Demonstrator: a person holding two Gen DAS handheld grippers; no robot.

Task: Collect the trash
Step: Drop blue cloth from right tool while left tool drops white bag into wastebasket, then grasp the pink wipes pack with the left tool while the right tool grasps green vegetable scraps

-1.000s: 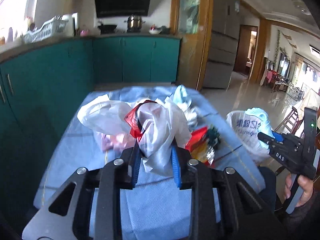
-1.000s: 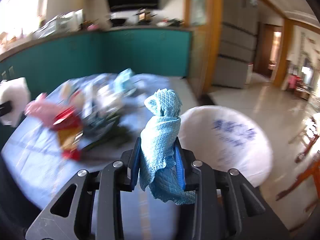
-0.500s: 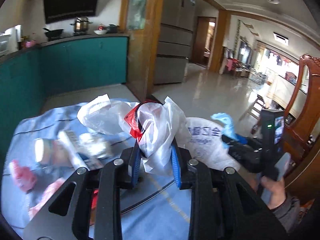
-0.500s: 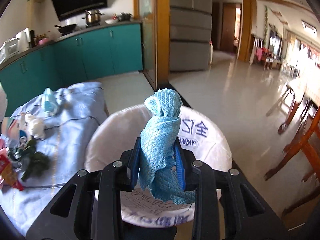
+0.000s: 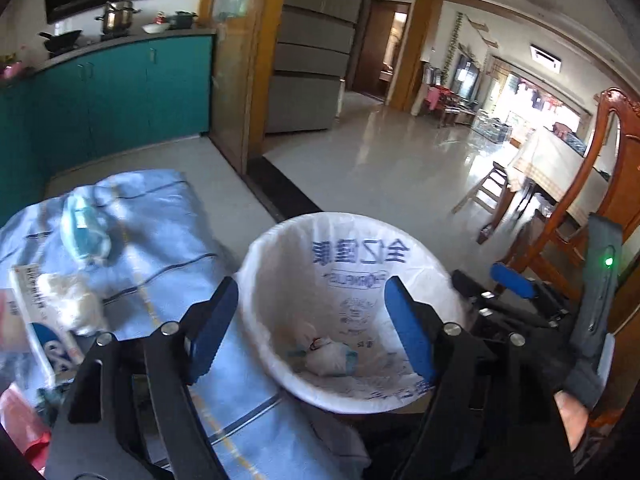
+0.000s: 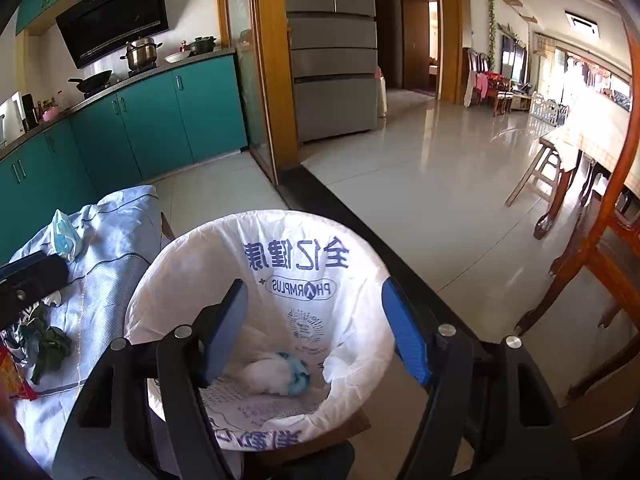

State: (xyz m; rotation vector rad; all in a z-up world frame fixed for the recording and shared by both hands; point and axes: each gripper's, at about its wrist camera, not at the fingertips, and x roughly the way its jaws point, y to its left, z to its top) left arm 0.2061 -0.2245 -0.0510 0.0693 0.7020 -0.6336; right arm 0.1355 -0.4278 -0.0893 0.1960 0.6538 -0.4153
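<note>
In the bin [image 6: 352,320], down at the bottom of its white liner, a white wad [image 6: 268,374] with a blue scrap [image 6: 298,374] touching it — there's the trash, lying loose. Left gripper [image 5: 308,332] is above the rim, fingers [image 5: 212,324] opening, wide apart, nothing between them. Right gripper [image 6: 316,332] the same: fingers [image 6: 226,328] spreading over the bin mouth, empty gap. From the left wrist, the right gripper [image 5: 512,292] sits just past the bin's right rim, a hand [image 5: 572,420] on its handle. The bin stands right against the edge of the counter [image 6: 112,256], where a blue cloth hangs over. More rubbish is on that cloth: a blue mask [image 6: 64,236], dark leaves [image 6: 50,346], a white crumple [image 5: 76,304], a red wrapper [image 6: 12,372]. Beyond the bin, open tiled floor [image 6: 420,184]; a wooden chair [image 6: 600,240] crowds the right side.
</note>
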